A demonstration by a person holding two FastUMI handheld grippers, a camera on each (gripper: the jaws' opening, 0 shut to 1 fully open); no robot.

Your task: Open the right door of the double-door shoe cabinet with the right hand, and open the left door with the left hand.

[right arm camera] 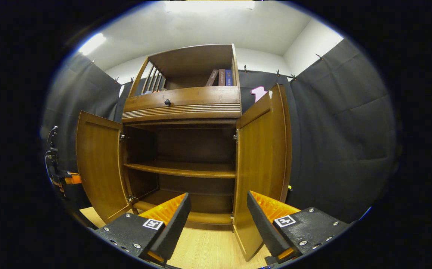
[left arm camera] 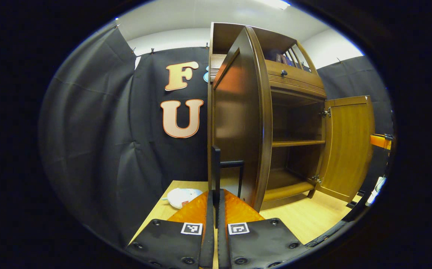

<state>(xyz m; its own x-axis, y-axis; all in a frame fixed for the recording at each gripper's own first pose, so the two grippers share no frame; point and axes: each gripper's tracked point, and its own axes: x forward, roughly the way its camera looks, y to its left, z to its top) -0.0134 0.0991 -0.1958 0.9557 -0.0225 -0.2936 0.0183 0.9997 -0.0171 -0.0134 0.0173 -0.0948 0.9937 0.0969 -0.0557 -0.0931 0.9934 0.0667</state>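
Doors both swung wide: our left gripper pinches the left door handle, to be released straight back; right gripper, fingers spread, holds nothing beside the right door.

I count one shoe cabinet, double-door type. Two doors, both swung open: the left door and the right door. One drawer above them with one round knob. One middle shelf inside, plus one bottom board. Three books standing in the top compartment. One handle on the left door's face. One white soft toy on the floor. Two grippers: left gripper, right gripper.
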